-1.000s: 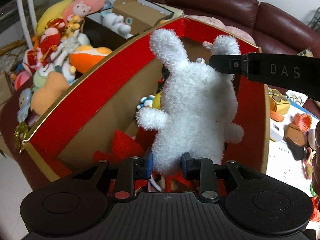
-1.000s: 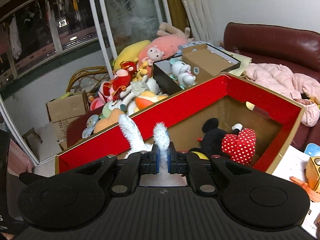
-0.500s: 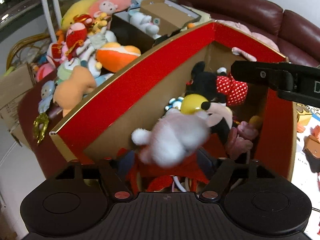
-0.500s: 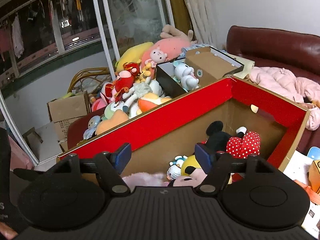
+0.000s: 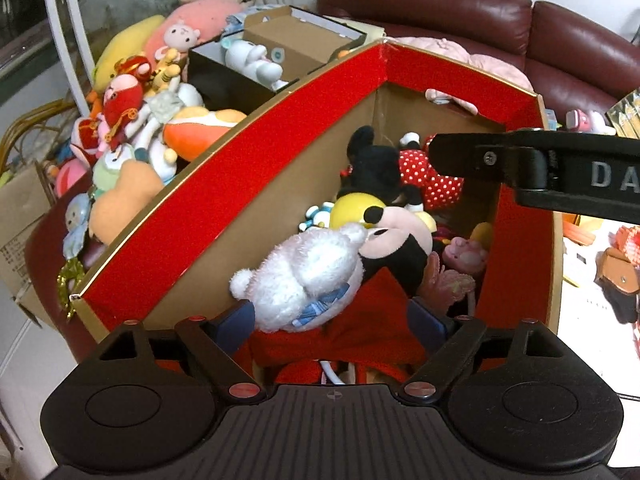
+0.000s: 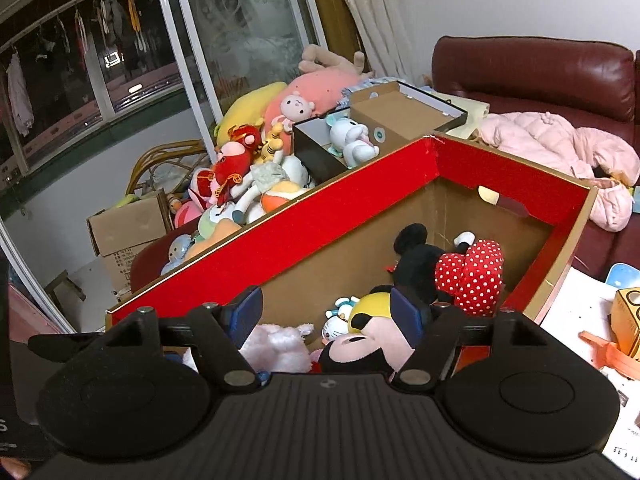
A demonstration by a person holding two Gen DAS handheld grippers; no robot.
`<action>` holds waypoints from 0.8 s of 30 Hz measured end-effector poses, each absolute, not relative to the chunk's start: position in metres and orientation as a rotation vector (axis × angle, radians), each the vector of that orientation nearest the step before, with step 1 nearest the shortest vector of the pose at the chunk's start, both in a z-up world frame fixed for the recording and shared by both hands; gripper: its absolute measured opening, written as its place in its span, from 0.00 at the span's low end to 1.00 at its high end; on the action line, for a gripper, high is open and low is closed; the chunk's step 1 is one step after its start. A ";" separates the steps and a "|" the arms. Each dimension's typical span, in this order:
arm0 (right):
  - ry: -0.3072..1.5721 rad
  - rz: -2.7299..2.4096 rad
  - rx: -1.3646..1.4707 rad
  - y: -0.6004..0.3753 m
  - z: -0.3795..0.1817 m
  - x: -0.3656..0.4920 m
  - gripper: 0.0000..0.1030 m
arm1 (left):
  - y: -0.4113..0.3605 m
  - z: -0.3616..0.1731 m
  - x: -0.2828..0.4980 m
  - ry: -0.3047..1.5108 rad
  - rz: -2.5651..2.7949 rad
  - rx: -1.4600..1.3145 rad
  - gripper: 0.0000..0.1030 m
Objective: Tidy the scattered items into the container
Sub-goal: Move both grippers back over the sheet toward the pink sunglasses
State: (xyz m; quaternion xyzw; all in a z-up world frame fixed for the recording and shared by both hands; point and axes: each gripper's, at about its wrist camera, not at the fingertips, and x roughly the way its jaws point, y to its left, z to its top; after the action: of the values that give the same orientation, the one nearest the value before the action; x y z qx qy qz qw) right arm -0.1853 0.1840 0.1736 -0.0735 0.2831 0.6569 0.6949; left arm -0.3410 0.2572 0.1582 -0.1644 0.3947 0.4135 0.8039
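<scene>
The big red cardboard box [image 5: 240, 184] [image 6: 304, 224] stands open below both grippers. The white plush rabbit [image 5: 308, 276] lies inside it on its side, also low in the right wrist view [image 6: 280, 344]. It rests against a Mickey plush [image 5: 396, 236] [image 6: 360, 348] and a Minnie plush in red polka dots [image 5: 432, 176] [image 6: 468, 276]. My left gripper [image 5: 332, 320] is open and empty just above the rabbit. My right gripper [image 6: 326, 312] is open and empty over the box; its body [image 5: 540, 172] crosses the left wrist view at the right.
A heap of plush toys [image 6: 248, 176] and a small cardboard box [image 6: 400, 116] lie behind the red box. A dark red sofa [image 6: 532, 68] with a pink jacket [image 6: 560, 148] is at the back right. Small toys lie on a white surface [image 5: 600, 280] at the right.
Both grippers opened and let go of the white rabbit. It dropped from upright into the box and now lies on its side by the Mickey plush.
</scene>
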 end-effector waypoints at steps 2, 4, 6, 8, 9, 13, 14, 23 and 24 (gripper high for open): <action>0.626 1.470 -0.154 0.182 0.175 -0.185 0.73 | 0.257 0.158 -0.341 0.846 0.884 -0.352 0.88; 0.622 1.470 -0.145 0.179 0.176 -0.184 0.73 | 0.257 0.159 -0.339 0.848 0.883 -0.348 0.88; 0.621 1.465 -0.131 0.177 0.176 -0.182 0.73 | 0.255 0.160 -0.336 0.849 0.878 -0.342 0.88; 0.623 1.453 -0.108 0.173 0.176 -0.177 0.73 | 0.252 0.163 -0.333 0.843 0.871 -0.334 0.88; 0.625 1.444 -0.093 0.170 0.177 -0.173 0.74 | 0.250 0.164 -0.330 0.840 0.867 -0.329 0.88; 0.631 1.412 -0.052 0.161 0.177 -0.159 0.74 | 0.243 0.169 -0.319 0.835 0.855 -0.302 0.88; 0.633 1.405 -0.042 0.158 0.177 -0.156 0.74 | 0.241 0.170 -0.316 0.833 0.850 -0.298 0.88; 0.626 1.294 0.073 0.115 0.178 -0.114 0.78 | 0.213 0.188 -0.280 0.781 0.773 -0.224 0.88; 0.630 1.277 0.088 0.109 0.178 -0.108 0.78 | 0.208 0.189 -0.274 0.776 0.757 -0.213 0.88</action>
State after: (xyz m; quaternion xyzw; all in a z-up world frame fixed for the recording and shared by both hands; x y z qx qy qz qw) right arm -0.1083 0.1086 0.1775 0.0404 0.2890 0.5859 0.7560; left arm -0.2738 0.2080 0.1886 -0.1011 0.3686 0.3596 0.8512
